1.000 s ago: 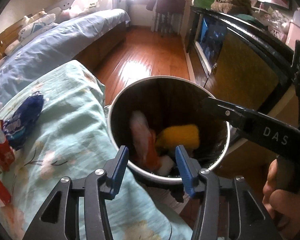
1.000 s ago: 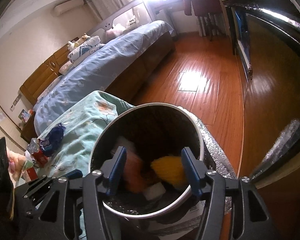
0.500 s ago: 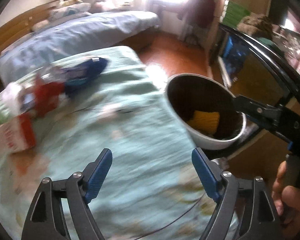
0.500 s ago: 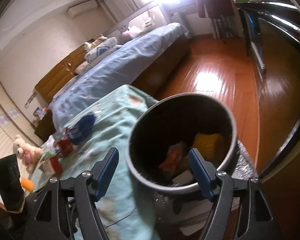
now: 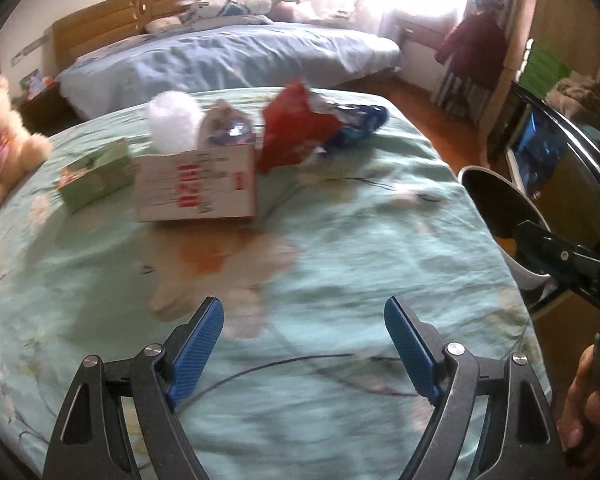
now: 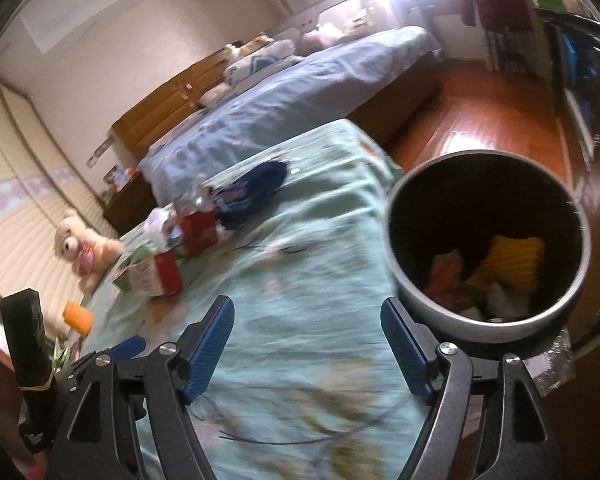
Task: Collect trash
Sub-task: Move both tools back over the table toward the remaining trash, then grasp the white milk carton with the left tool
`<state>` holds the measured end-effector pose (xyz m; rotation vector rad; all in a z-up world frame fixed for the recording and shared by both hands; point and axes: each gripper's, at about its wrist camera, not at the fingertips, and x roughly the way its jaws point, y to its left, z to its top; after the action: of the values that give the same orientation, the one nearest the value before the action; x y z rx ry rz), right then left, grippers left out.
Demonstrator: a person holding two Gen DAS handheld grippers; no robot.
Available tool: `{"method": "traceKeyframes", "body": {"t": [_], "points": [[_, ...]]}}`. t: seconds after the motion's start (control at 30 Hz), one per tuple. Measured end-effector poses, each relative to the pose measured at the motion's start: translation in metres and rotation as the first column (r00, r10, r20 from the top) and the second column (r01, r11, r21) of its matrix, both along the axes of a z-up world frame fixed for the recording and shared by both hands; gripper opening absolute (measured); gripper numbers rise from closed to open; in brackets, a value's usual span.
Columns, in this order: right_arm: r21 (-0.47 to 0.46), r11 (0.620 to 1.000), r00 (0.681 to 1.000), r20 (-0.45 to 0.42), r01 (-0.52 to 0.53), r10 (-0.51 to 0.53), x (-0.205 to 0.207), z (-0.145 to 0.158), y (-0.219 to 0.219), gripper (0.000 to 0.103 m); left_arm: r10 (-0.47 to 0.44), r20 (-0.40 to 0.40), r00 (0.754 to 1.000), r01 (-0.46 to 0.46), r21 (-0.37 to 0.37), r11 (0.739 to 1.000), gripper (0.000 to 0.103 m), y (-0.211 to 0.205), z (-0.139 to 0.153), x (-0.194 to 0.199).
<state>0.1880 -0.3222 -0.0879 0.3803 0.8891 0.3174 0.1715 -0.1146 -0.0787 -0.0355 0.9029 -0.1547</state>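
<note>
- Left gripper (image 5: 304,322): jaws spread wide, nothing between them.
- Right gripper (image 6: 308,322): jaws opening, empty.
- Surface (image 5: 340,240), teal floral cloth: red wrapper (image 5: 292,132), blue wrapper (image 5: 358,124), white box (image 5: 198,184) well ahead of the jaws.
- Trash bin (image 6: 488,320): just right of the right jaws, holding scraps.

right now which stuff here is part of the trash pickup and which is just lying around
Part of the job:
- trash bin, already holding wrappers
- red wrapper
- blue wrapper
- red-and-white carton
- green box, probably trash too
- left gripper and right gripper, both empty; the right one's jaws are opening

Just lying about:
- teddy bear
- floral bedspread
- blue bed
</note>
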Motion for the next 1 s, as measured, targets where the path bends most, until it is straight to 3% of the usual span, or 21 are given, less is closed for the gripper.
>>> {"method": "traceKeyframes", "body": {"t": [0.4,0.7,0.9,1.0], "points": [[0.003,0.996,0.996,0.0,-0.092,0.092,0.022,-0.004,0.053,0.077,0.116,0.026,0.993,-0.116,-0.005,0.993,0.083,0.055,0.004,0.002],[0.014,0.997,0.997,-0.015,-0.072,0.072,0.035,-0.009,0.055,0.077,0.149,0.045,0.988,-0.149,0.002,0.989,0.083,0.042,-0.003,0.043],[0.017,0.997,0.997,-0.019,-0.069,0.07,0.037,-0.01,0.054,0.077,0.19,-0.022,0.982,-0.189,0.028,0.981,0.083,0.043,-0.02,0.076],[0.02,0.997,0.997,-0.02,-0.078,0.079,0.037,-0.01,0.055,0.077,0.226,-0.006,0.974,-0.226,0.042,0.973,0.083,0.055,-0.018,0.075]]}}
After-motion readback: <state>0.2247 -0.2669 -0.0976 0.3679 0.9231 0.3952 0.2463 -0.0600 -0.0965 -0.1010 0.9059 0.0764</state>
